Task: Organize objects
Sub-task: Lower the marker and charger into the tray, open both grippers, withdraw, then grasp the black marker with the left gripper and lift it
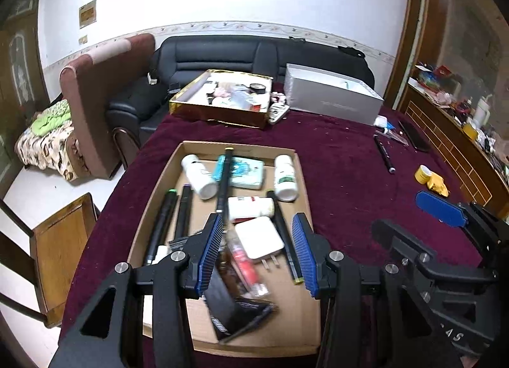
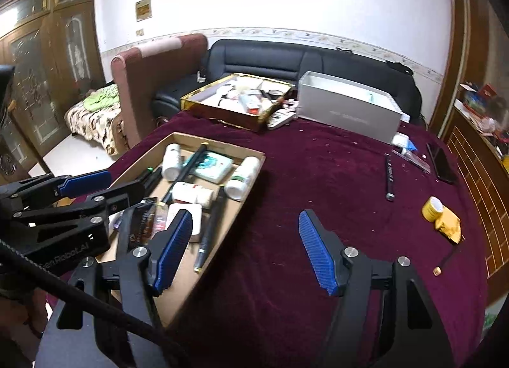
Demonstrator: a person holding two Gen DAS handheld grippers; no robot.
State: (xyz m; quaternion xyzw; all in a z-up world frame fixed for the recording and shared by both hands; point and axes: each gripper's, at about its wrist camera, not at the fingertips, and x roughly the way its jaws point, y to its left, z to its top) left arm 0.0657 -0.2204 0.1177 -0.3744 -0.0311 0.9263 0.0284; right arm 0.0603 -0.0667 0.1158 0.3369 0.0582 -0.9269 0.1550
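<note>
left hand-held gripper hangs over the near end of the cardboard tray, jaws part open, nothing gripped. right hand-held gripper over bare maroon worktop, jaws wider, empty. tray already holds bottles, markers, a white charger. still loose further right: black pen, thin, stiff, likely to roll, so pinch mid-barrel; yellow tape roll, light, rigid, grip across the rim. gold box and grey box sit at the far edge.
</note>
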